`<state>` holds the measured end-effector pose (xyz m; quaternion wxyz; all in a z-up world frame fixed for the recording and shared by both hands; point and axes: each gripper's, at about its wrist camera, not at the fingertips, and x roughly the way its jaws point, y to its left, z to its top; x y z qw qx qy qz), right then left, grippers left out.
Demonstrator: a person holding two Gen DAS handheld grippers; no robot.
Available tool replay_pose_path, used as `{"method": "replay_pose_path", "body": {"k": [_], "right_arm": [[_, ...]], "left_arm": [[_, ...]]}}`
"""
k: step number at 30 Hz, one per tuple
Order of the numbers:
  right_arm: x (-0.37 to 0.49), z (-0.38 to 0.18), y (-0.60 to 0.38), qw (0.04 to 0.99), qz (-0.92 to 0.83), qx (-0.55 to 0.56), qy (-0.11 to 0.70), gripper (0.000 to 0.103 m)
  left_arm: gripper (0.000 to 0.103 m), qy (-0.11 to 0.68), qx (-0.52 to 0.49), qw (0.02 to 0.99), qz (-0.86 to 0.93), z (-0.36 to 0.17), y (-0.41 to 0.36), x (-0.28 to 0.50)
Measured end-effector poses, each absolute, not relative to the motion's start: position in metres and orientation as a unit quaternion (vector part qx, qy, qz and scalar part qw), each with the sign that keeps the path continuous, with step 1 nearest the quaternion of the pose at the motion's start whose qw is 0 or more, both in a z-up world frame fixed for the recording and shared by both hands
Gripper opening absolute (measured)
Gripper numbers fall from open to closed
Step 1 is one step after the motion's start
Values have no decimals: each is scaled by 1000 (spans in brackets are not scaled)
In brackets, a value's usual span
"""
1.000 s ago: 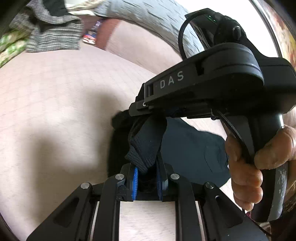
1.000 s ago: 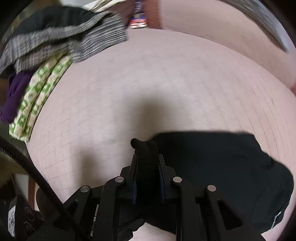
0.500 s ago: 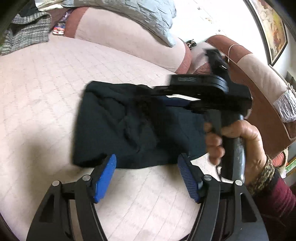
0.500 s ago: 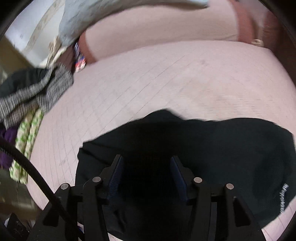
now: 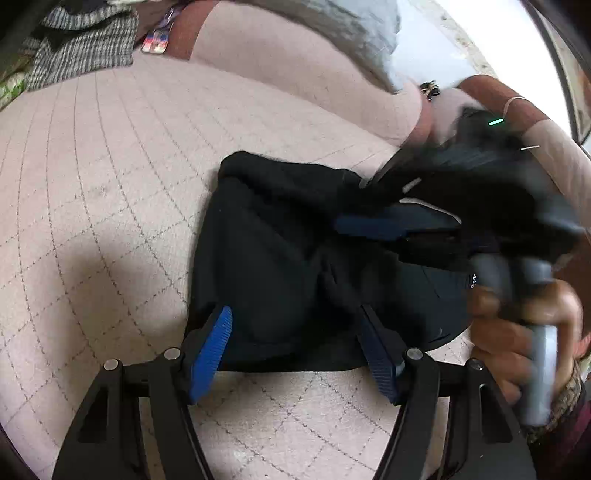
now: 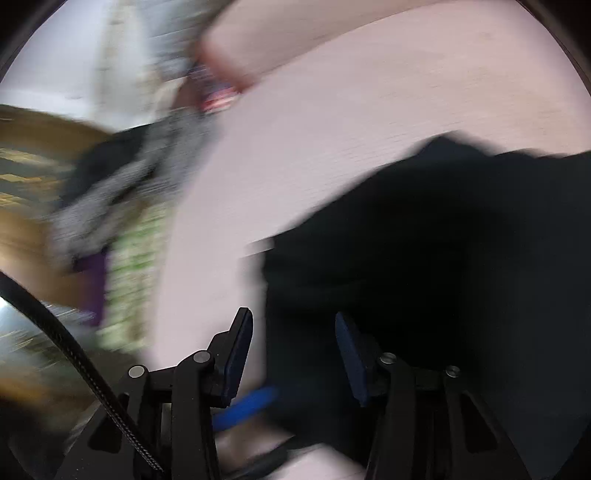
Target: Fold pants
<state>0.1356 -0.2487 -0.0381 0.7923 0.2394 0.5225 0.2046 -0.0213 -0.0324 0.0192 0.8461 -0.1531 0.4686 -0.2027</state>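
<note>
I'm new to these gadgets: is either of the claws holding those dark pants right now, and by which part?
Neither. The left gripper and right gripper are both open, and the pants lie loose on the cushion.

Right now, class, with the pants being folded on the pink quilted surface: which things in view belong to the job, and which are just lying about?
Belongs to the job:
- dark navy fabric pants
- left gripper, open
- right gripper, open
- pink quilted surface

Lying about:
- grey knitted garment
- grey textured pillow
- green-and-white patterned cloth

Pink quilted sofa seat [image 5: 110, 155]; grey cushion [image 5: 351, 33] behind; white wall [image 5: 443, 48].
</note>
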Motion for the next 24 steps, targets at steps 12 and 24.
{"method": "replay_pose_path", "body": {"k": [12, 24], "right_arm": [[134, 30, -153, 849, 256, -5, 462, 41], [172, -3, -90, 819, 217, -133, 514, 1]], "left_arm": [[68, 423, -115, 870, -224, 9, -32, -38], [68, 406, -96, 879, -233, 2, -36, -43]]}}
